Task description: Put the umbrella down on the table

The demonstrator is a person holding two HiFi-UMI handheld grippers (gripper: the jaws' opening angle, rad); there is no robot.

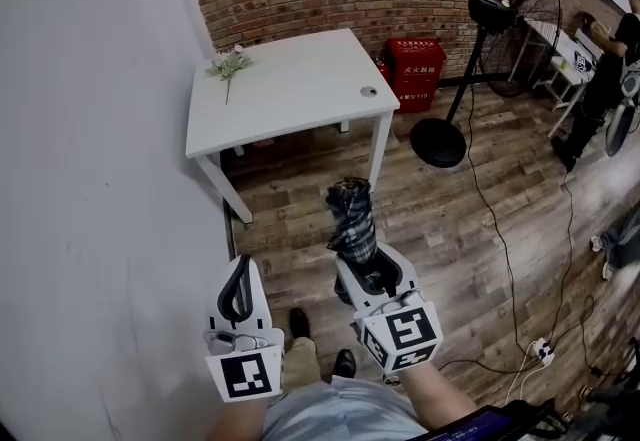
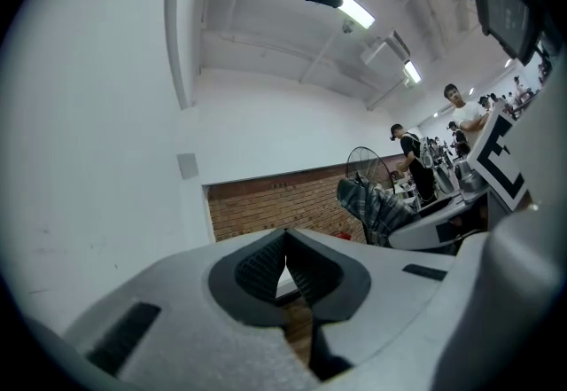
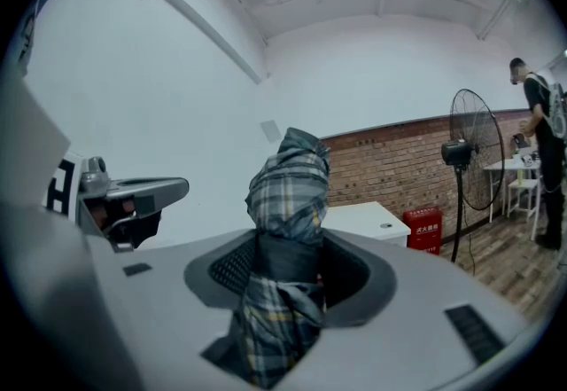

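A folded plaid umbrella [image 1: 353, 219] sticks forward out of my right gripper [image 1: 372, 269], whose jaws are shut on it; the grip shows close up in the right gripper view, with the umbrella [image 3: 288, 203] wedged between the pads. My left gripper [image 1: 238, 291] hangs beside it on the left, jaws shut with nothing between them; its closed pads [image 2: 285, 272] meet in the left gripper view. The white table [image 1: 285, 89] stands ahead against the brick wall, well beyond both grippers.
A small flower sprig [image 1: 229, 64] lies at the table's far left. A red box [image 1: 416, 72] and a standing fan [image 1: 500, 9] are to the right of the table. Cables [image 1: 500, 229] run over the wooden floor. People stand at the far right.
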